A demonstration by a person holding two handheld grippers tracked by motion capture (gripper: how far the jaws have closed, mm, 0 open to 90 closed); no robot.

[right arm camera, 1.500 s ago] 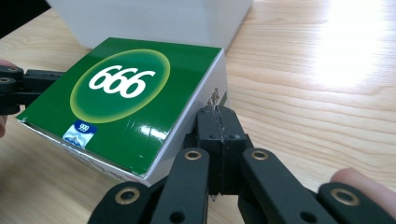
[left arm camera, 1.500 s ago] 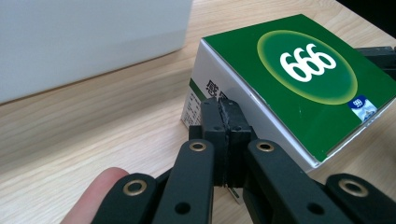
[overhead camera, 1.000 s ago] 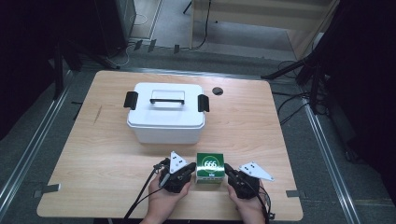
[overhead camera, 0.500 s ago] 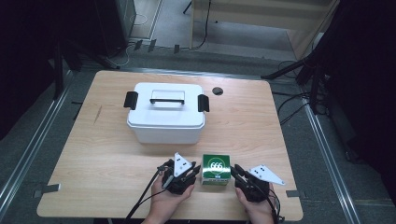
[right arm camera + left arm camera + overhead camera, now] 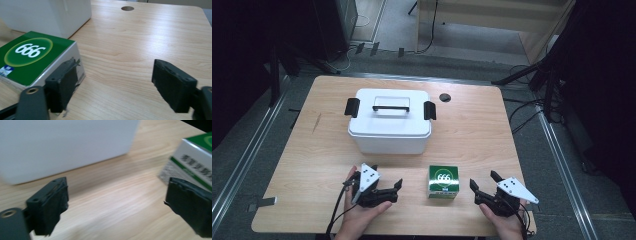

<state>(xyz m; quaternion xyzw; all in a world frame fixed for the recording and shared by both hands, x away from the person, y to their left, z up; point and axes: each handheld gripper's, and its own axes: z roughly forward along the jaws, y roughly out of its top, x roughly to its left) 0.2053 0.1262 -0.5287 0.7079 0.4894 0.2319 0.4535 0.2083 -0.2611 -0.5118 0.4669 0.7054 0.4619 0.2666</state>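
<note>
A small green-and-white box [image 5: 443, 181] marked "666" lies on the wooden table [image 5: 472, 130] near its front edge. My left gripper [image 5: 398, 189] stands open a short way to the box's left, with nothing between its jaws. My right gripper [image 5: 482, 187] stands open to the box's right, also holding nothing. In the left gripper view the box [image 5: 192, 162] sits at the far right, behind the right-hand jaw. The right gripper view has the box [image 5: 32, 60] at the left, just past the left-hand jaw.
A white lidded bin [image 5: 390, 120] with black side latches and a top handle stands behind the box at mid-table. Its wall [image 5: 62, 145] looms close in the left gripper view. A round cable hole [image 5: 444, 97] lies at the back right.
Both grippers have drawn apart from the box, left going left and right going right. The box has shifted slightly right and toward the front edge.
</note>
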